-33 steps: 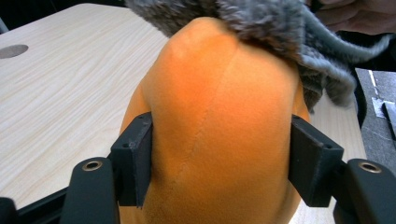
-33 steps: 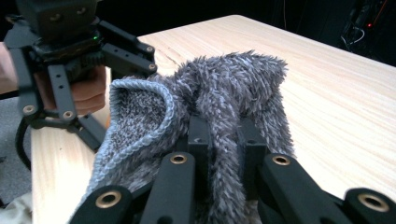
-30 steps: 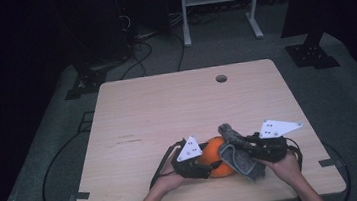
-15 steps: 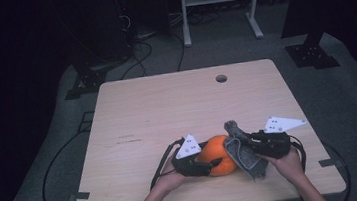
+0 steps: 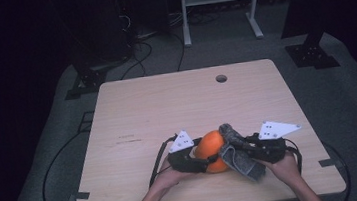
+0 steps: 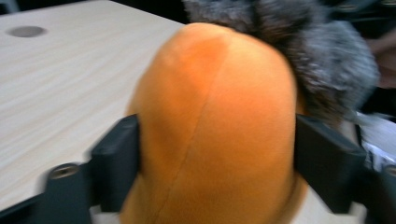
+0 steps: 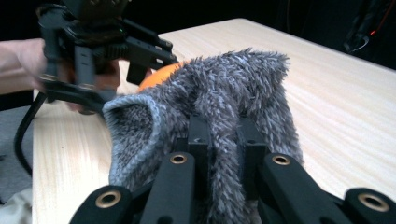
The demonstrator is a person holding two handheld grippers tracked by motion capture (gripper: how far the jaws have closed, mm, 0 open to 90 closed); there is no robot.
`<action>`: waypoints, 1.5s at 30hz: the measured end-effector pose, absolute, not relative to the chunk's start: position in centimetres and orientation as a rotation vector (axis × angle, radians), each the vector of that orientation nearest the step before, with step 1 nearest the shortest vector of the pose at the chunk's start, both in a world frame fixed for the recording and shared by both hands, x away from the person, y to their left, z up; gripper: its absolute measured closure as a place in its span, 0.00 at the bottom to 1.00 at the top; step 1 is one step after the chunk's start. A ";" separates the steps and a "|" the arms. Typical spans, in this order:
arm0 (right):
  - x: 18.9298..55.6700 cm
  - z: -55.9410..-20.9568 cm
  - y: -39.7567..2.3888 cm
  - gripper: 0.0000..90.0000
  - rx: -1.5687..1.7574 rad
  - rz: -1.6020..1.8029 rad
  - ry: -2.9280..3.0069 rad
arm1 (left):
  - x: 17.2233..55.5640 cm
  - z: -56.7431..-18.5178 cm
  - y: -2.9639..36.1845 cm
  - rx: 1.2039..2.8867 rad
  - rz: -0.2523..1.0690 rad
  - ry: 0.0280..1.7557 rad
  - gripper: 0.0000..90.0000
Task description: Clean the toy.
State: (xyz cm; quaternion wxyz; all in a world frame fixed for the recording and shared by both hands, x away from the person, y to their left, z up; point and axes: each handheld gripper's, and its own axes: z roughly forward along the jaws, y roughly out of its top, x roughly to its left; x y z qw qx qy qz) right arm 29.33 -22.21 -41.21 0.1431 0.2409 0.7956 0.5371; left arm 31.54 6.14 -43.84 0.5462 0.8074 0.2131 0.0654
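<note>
An orange plush ball (image 5: 210,147) lies near the table's front edge. My left gripper (image 5: 206,159) reaches in from the left. In the left gripper view its two black jaws sit against both sides of the ball (image 6: 219,126); they have just been opening, with the ball still between them and touching both pads. A grey fuzzy cloth (image 5: 240,159), shaped like a sock, drapes over the ball's right side. My right gripper (image 7: 222,135) is shut on a fold of this cloth (image 7: 219,107). Behind the cloth, a bit of the orange ball (image 7: 159,74) peeks out.
The light wooden table (image 5: 166,101) has a round cable hole (image 5: 221,78) near its far edge. Black cables trail from both grippers and off the table's front left. Beyond the table stand dark stands and a white frame's legs (image 5: 187,34) on the grey floor.
Hardly anything differs: both hands stay near the front edge, with the ball and the cloth still between the grippers.
</note>
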 end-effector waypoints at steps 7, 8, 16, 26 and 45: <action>29.4 -41.0 -22.7 0.88 0.717 1.515 2.274 | 31.3 -44.4 5.7 1.922 0.241 0.439 0.29; 29.0 -40.5 -22.4 0.88 0.689 1.546 2.266 | 31.0 -44.4 5.3 1.926 0.251 0.426 0.32; 28.9 -40.1 -21.4 0.88 0.587 1.587 2.347 | 30.9 -43.7 5.8 1.955 0.178 0.337 0.20; 27.7 -38.6 -19.7 0.88 0.492 1.521 2.338 | 29.8 -43.8 4.4 1.987 0.351 0.286 0.40; 30.6 -41.6 -20.8 0.88 0.754 1.595 2.284 | 30.1 -42.5 6.1 2.045 0.427 0.322 0.36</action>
